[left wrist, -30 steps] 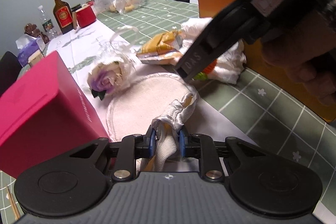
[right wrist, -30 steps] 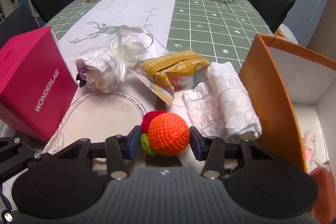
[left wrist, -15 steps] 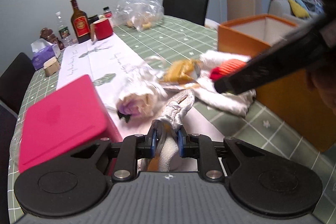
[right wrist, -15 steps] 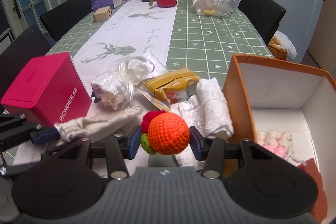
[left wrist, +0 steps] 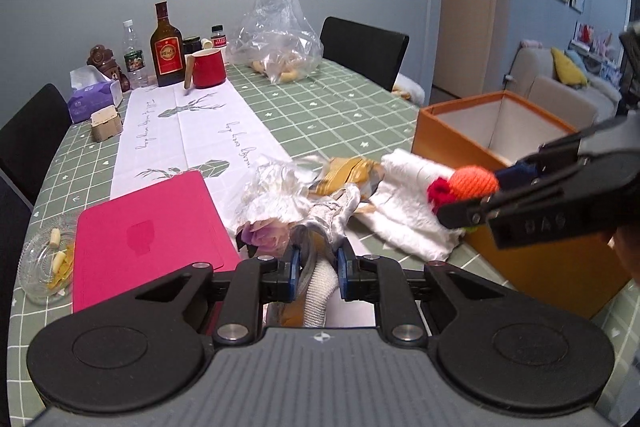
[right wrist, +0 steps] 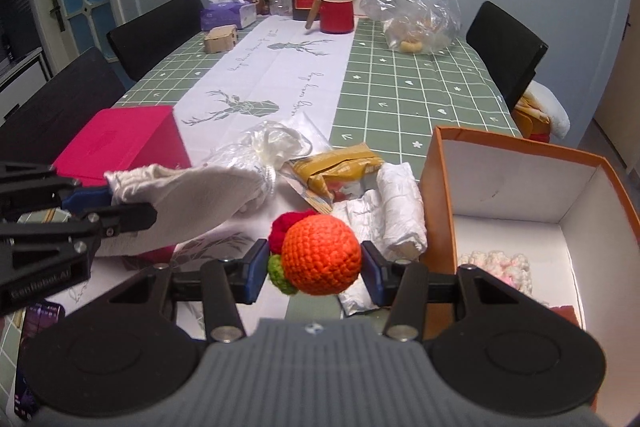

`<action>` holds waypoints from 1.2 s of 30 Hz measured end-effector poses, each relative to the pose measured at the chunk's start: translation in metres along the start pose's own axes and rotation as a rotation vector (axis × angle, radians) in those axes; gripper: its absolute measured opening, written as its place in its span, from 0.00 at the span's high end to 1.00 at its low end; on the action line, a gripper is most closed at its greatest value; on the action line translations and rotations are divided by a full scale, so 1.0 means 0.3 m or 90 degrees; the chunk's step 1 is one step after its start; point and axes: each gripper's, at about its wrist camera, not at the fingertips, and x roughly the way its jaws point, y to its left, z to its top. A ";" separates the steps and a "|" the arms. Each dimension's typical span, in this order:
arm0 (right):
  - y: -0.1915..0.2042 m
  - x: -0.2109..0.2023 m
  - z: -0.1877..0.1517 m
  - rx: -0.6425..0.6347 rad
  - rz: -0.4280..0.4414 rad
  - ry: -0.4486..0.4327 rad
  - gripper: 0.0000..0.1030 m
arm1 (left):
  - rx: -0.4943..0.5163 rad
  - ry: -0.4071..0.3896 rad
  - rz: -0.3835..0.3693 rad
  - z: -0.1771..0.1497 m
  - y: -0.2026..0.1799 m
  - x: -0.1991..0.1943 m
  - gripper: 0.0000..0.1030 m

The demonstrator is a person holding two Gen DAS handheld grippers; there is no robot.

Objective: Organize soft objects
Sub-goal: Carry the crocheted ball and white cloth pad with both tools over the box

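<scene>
My left gripper (left wrist: 318, 263) is shut on a white fabric glove (left wrist: 328, 219), held in the air above the table; the glove also shows in the right wrist view (right wrist: 192, 195). My right gripper (right wrist: 316, 267) is shut on an orange crochet ball (right wrist: 320, 255) with red and green parts, also seen in the left wrist view (left wrist: 472, 183). It hangs beside the open orange box (right wrist: 440, 195), which holds a pink-white knitted piece (right wrist: 500, 267). The box also shows in the left wrist view (left wrist: 452, 139).
A pink box (right wrist: 124, 143), a bagged flower (left wrist: 268, 203), a yellow packet (right wrist: 340, 167) and rolled white cloth (right wrist: 396, 207) lie below. Bottles, a red mug (right wrist: 336, 15), a tissue pack and a plastic bag (right wrist: 420, 11) stand at the far end. A glass dish (left wrist: 44, 263) is left.
Both grippers have risen from the table with their objects. The glove is lifted off the round mat, and the ball has moved closer to the orange box.
</scene>
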 end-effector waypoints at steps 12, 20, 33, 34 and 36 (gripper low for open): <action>-0.037 -0.116 -0.003 0.001 0.036 -0.035 0.53 | -0.016 -0.028 -0.039 0.099 -0.016 -0.110 0.81; -0.123 -0.201 -0.010 0.003 0.034 -0.062 0.53 | 0.000 -0.065 -0.064 0.199 -0.112 -0.167 0.81; -0.329 -0.399 -0.017 0.028 0.008 -0.138 0.53 | 0.062 -0.118 -0.124 0.373 -0.355 -0.149 0.81; -0.342 -0.406 -0.017 0.030 0.005 -0.141 0.53 | 0.069 -0.121 -0.126 0.380 -0.375 -0.141 0.81; -0.366 -0.419 -0.015 0.037 0.001 -0.147 0.53 | 0.079 -0.123 -0.134 0.395 -0.411 -0.118 0.81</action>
